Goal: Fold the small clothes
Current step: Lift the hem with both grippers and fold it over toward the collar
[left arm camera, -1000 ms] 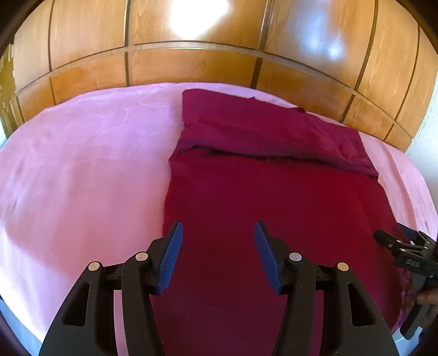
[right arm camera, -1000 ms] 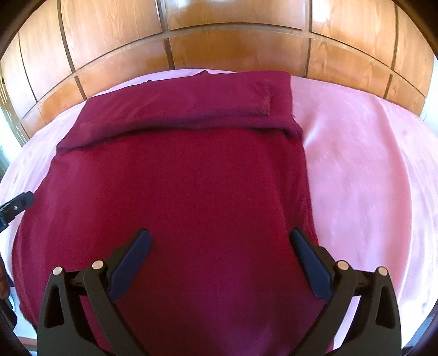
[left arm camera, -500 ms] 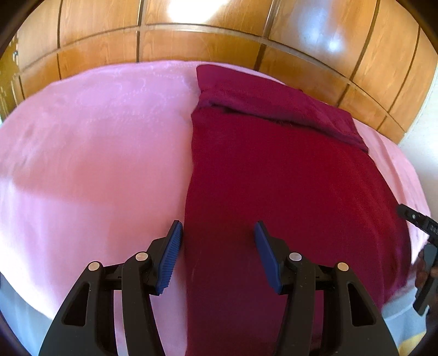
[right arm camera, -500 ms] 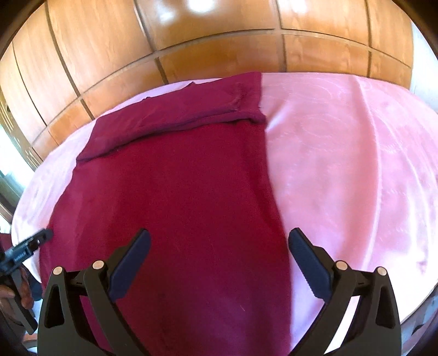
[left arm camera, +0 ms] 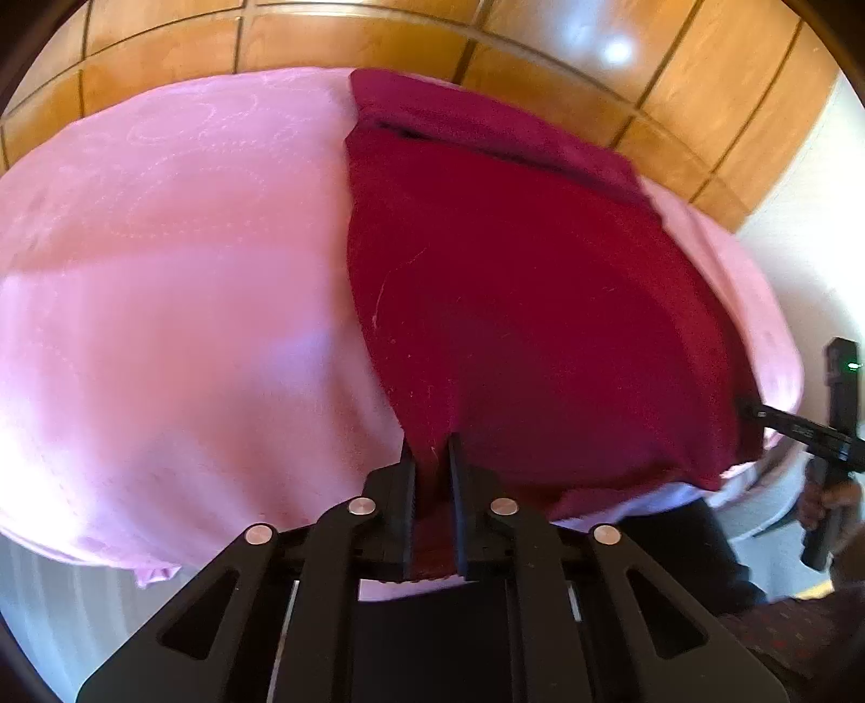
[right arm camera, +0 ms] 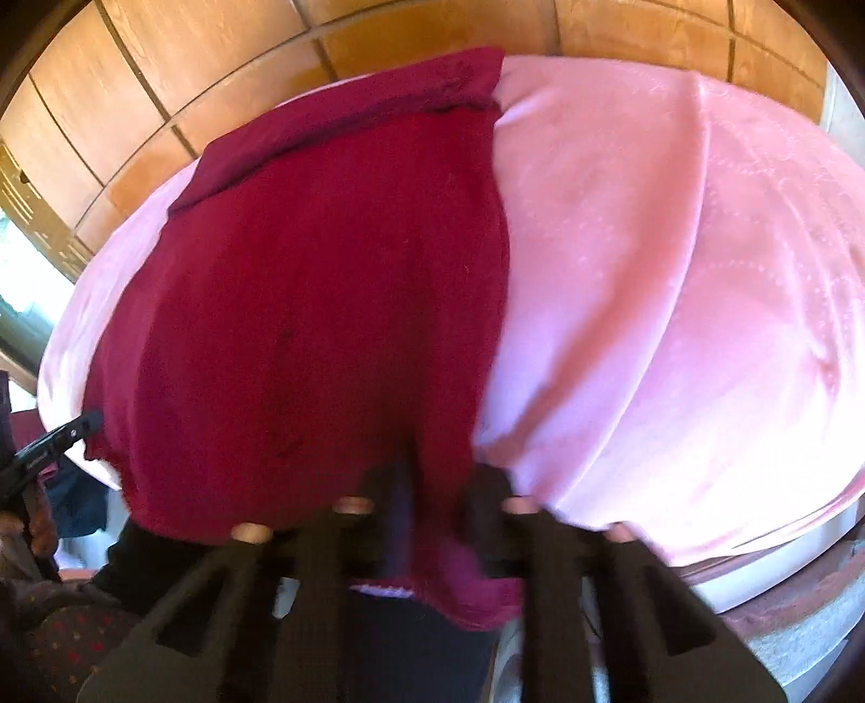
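A dark red garment (left arm camera: 530,292) lies flat on a pink-covered bed (left arm camera: 162,303), its far end folded over (left arm camera: 486,130). My left gripper (left arm camera: 431,459) is shut on the garment's near left corner at the bed's front edge. In the right wrist view the garment (right arm camera: 303,303) fills the left half, and my right gripper (right arm camera: 432,486) is shut on its near right corner, though the view is blurred. The right gripper also shows at the right edge of the left wrist view (left arm camera: 800,432).
A wooden panelled wall (left arm camera: 540,48) stands behind the bed. The pink cover (right arm camera: 676,303) spreads wide on both sides of the garment. A white bed base (right arm camera: 784,557) and patterned floor (left arm camera: 800,638) lie below the front edge.
Both grippers moved back to the bed's front edge and went from open to shut on the garment's near corners. The near hem is now gathered at the fingers.
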`<state>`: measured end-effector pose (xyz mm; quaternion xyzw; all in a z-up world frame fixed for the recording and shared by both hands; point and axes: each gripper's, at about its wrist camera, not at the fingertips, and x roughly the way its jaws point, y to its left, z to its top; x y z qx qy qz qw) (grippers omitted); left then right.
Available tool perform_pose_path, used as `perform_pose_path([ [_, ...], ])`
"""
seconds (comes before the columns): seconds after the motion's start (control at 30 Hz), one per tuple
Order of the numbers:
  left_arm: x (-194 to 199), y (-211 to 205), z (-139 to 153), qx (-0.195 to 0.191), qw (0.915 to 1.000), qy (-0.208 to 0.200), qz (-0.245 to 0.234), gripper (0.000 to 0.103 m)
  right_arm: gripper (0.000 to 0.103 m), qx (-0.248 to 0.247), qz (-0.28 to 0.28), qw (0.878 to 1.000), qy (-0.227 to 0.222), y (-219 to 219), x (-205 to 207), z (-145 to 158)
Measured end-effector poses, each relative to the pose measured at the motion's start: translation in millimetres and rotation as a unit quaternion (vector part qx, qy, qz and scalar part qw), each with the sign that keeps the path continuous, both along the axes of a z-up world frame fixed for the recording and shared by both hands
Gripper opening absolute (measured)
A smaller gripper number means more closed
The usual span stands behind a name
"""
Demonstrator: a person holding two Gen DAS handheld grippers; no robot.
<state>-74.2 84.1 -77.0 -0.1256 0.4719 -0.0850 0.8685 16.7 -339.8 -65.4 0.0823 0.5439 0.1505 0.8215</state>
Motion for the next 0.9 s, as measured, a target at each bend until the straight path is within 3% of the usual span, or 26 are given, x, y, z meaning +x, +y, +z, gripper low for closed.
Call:
perform_pose_path([
  [0.3, 1, 32, 42, -0.097, 0.994, -0.05, -0.002, 0.008, 0.008, 0.126, -0.019, 0.991, -0.033, -15, 20, 47],
  [0.5, 49, 34, 69, -0.135, 0.9869, -0.087, -0.009, 0.008, 0.008, 0.15, -0.032, 0.985, -0.074, -10, 74, 66],
  [0.7, 110, 43, 71, -0.127, 0.9874, -0.089, 0.03, 0.009, 0.01, 0.147, -0.069, 0.984, -0.073, -6, 136, 55],
  [0.77, 137, 49, 70, -0.121, 0.9876, -0.077, 0.064, 0.014, 0.035, 0.148, -0.079, 0.983, -0.076, -11, 155, 54],
  [0.8, 145, 53, 69, -0.121, 0.987, -0.073, 0.076, 0.026, 0.074, 0.159, -0.091, 0.98, -0.078, -14, 163, 53],
  [0.83, 154, 59, 69, -0.125, 0.9847, -0.07, 0.099, 0.035, 0.096, 0.162, -0.102, 0.978, -0.082, -16, 167, 53],
  [0.87, 158, 65, 68, -0.126, 0.9828, -0.07, 0.116, 0.053, 0.096, 0.156, -0.121, 0.976, -0.089, -20, 167, 54],
  [0.9, 161, 70, 68, -0.123, 0.9808, -0.072, 0.133, 0.058, 0.096, 0.16, -0.122, 0.976, -0.087, -24, 169, 53],
])
